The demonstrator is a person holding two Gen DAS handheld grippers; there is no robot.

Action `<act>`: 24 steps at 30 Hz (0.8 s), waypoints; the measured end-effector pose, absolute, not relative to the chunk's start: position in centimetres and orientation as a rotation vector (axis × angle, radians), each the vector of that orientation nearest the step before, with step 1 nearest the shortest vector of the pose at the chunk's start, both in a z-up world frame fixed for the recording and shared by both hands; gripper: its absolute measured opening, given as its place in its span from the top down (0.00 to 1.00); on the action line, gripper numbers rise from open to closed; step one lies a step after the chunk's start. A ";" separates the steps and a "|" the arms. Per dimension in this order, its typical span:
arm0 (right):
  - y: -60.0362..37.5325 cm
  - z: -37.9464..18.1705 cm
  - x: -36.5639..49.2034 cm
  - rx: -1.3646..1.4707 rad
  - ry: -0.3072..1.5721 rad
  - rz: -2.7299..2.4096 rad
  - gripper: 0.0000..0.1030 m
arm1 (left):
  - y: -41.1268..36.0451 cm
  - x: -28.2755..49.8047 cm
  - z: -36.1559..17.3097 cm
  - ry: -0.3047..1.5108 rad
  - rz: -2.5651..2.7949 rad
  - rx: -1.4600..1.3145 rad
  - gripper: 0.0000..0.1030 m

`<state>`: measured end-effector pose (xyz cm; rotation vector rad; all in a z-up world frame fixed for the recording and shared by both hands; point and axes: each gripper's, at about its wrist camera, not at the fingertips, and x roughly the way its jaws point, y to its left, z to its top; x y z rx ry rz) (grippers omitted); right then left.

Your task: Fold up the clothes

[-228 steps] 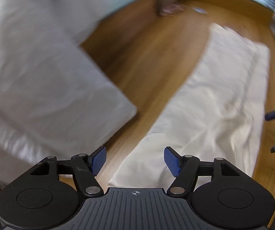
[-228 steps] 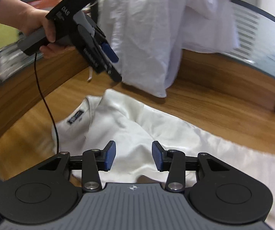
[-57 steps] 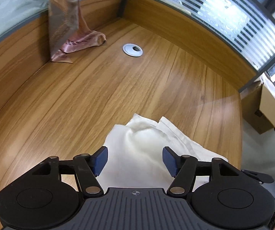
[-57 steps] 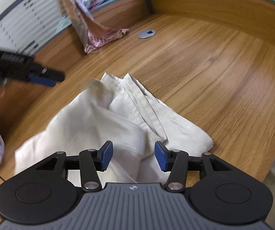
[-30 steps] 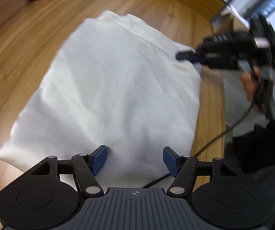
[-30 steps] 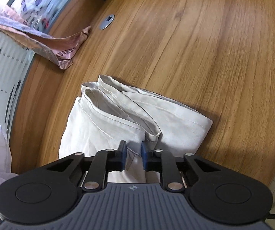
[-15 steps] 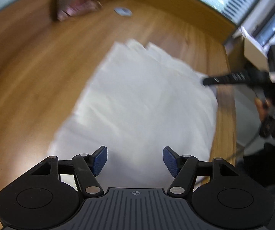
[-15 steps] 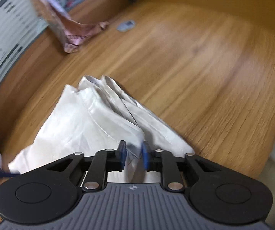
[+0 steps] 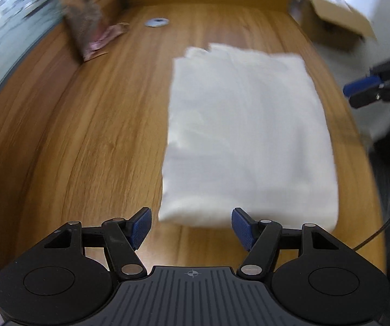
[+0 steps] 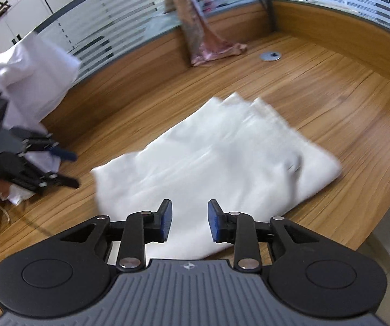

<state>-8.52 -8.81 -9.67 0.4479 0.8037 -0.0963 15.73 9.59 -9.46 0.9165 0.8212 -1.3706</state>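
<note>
Fingers of the left gripper (image 9: 189, 226) gape empty; the right gripper (image 10: 189, 221) is opening, gripping nothing, above the folded white cotton garment (image 10: 216, 163). Pink patterned cloth (image 10: 211, 47) lies at twelve o'clock, nothing blocking.

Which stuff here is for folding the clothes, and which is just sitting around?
For the job:
- folded white garment
- white clothes piled at the desk's edge, probably next
- left gripper, open
- right gripper, fingers opening, nothing between them

Just lying about:
- pink patterned cloth
- round cable port
- cardboard box
</note>
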 end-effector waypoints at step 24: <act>11.9 -17.2 -3.9 -0.094 0.982 -0.127 0.69 | 8.5 15.0 -15.5 0.337 -1.831 1.414 0.39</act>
